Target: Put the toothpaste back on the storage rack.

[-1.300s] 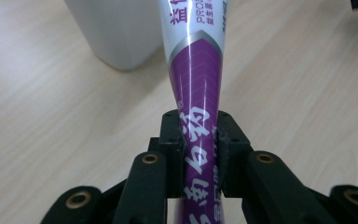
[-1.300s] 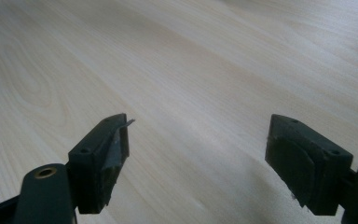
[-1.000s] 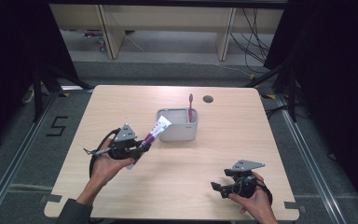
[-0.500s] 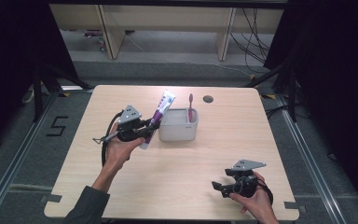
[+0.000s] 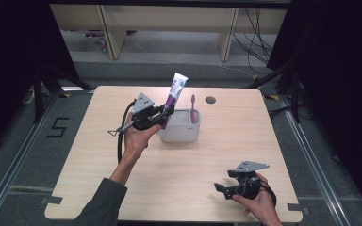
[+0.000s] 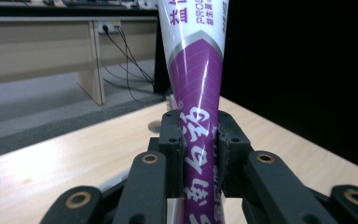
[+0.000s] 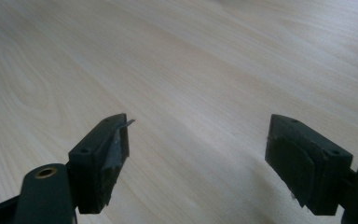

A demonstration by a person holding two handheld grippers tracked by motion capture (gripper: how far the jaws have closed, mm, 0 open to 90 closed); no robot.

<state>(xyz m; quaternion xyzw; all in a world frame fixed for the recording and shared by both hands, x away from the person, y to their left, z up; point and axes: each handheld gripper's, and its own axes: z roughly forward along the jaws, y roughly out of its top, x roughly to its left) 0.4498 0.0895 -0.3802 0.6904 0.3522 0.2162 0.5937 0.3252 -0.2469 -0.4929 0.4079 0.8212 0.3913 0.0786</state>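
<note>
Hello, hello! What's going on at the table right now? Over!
Left tongs shut on toothpaste tube, upright above grey cup. Right tongs open, low over table. Pink toothbrush standing in cup. Nothing blocking. Over.

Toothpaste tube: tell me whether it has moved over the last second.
Yes. The toothpaste tube, clamped in the left hand-held gripper, has swung from lying low and left of the grey bin to standing nearly upright at its left rim.
</note>
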